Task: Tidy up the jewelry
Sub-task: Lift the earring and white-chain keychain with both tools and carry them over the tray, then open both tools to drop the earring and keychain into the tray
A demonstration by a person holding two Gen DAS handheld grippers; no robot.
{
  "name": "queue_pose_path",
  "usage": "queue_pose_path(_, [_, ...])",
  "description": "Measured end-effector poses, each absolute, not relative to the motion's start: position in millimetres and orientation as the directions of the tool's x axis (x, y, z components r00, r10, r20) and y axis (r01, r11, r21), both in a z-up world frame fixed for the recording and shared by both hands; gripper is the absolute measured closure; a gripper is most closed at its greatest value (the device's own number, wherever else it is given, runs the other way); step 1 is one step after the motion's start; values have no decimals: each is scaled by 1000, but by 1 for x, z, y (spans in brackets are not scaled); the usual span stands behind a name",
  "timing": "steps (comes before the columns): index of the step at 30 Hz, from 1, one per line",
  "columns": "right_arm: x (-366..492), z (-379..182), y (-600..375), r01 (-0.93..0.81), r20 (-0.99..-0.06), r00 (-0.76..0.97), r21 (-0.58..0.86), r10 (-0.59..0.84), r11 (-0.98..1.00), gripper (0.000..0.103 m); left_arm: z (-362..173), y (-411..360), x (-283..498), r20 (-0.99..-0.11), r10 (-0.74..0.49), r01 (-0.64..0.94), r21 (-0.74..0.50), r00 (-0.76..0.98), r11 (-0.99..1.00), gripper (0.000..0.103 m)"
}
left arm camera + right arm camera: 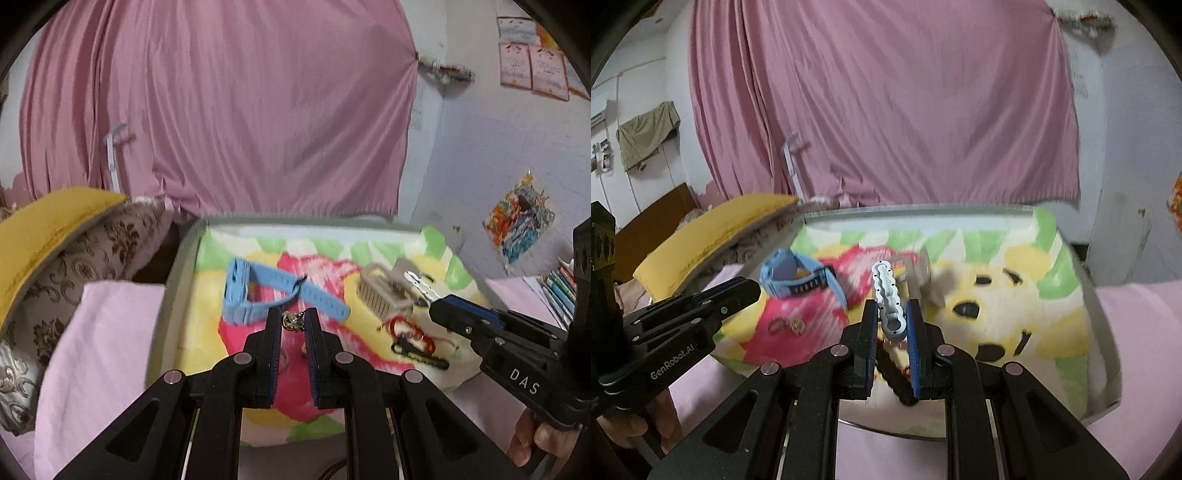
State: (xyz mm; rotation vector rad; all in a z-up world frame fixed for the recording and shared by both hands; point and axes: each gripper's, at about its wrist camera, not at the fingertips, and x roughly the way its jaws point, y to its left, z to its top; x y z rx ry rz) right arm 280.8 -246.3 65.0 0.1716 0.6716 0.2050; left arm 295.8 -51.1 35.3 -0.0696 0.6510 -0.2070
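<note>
My left gripper (293,320) is shut on a small gold earring (291,320), held just above the colourful cartoon tray (192,266). A blue watch (251,291) lies on the tray beyond it. My right gripper (892,314) is shut on a silver-white hair clip (888,295); a black clip (895,376) lies under its jaws. In the right wrist view the blue watch (798,277) and two small rings (786,325) lie to the left. A beige claw clip (384,291) and a red thread bracelet (410,328) lie on the tray's right part.
The tray rests on a pink bedsheet (96,350). A yellow pillow (48,229) and a patterned cushion (92,254) lie to the left. A pink curtain (229,110) hangs behind. Books (561,288) stand at the right edge.
</note>
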Motion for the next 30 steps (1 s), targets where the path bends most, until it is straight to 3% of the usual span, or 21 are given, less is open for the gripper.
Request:
queue_pose_path(13, [295,45,-247,-135,-672,687,255,276,957,89,21,-54,306,-689,-232,187,-141,687,972,91])
queue_pose_path(25, [299,41,-243,-149,-687,663,267,297,952,89,15,-55,309,-712,-223,180,-137,665,974,91])
queue_pose_path(30, [298,39,-244,-145,-684,665,276,300,950,82,16,-54,309,-703,-230,180,-146,673,973,87])
